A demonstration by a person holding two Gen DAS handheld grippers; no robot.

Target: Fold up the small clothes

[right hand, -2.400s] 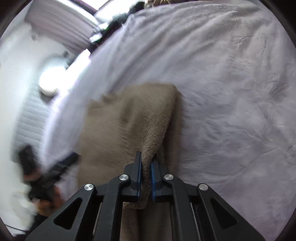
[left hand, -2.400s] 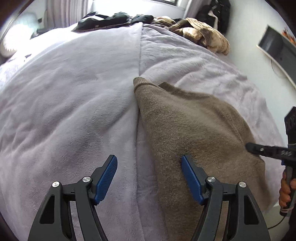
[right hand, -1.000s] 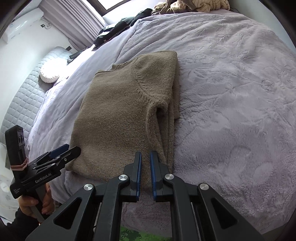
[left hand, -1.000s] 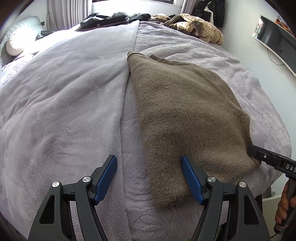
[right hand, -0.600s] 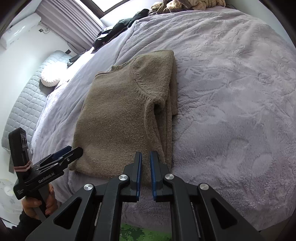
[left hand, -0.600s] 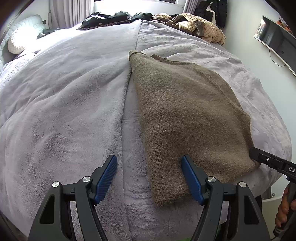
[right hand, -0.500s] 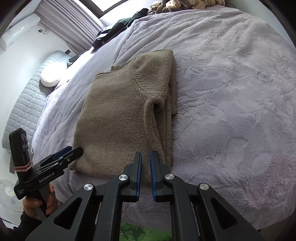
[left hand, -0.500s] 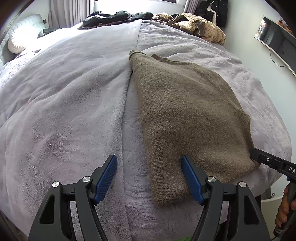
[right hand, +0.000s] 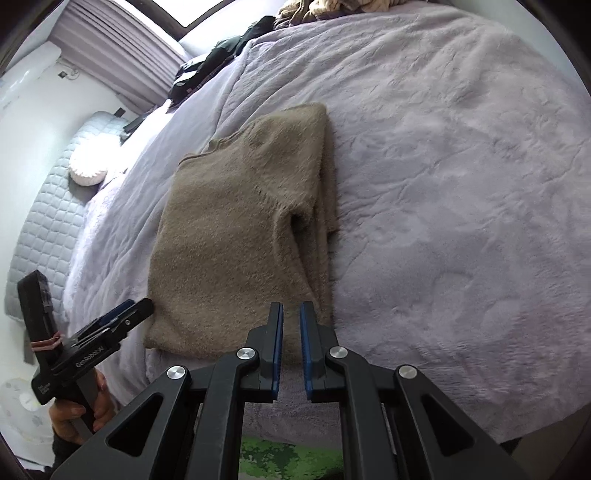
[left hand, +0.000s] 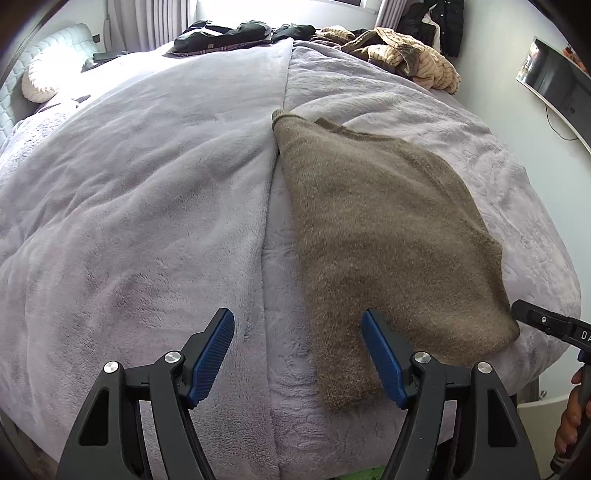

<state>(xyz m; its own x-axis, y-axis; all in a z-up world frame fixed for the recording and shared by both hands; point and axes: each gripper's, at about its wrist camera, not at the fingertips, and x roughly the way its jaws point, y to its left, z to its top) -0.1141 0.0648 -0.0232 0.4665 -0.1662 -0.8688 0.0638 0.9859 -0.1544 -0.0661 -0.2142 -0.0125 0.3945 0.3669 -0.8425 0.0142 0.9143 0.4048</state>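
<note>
A brown knit sweater [left hand: 388, 236] lies flat on the lilac blanket [left hand: 147, 203], with its right side folded in over the body [right hand: 229, 240]. My left gripper [left hand: 297, 321] hangs open above the sweater's near left corner, one blue pad over the knit and one over the blanket. From the right wrist view, the left gripper [right hand: 129, 314] hovers just off that corner. My right gripper [right hand: 291, 306] is shut with nothing between its pads, above the near end of the folded edge. Its tip [left hand: 532, 317] reaches the sweater's near right corner.
Striped and tan clothes [left hand: 402, 55] and dark garments [left hand: 229, 35] are piled at the bed's far end. A pillow [left hand: 37, 81] and a quilted headboard [right hand: 48, 221] stand on the left. A screen [left hand: 554, 85] hangs on the right wall. The blanket's near edge drops to a green mat [right hand: 273, 458].
The right gripper, earlier shut on the sweater's folded side, has let go and drawn back. Both views now sit farther from the sweater. Over the last second almost nothing moved.
</note>
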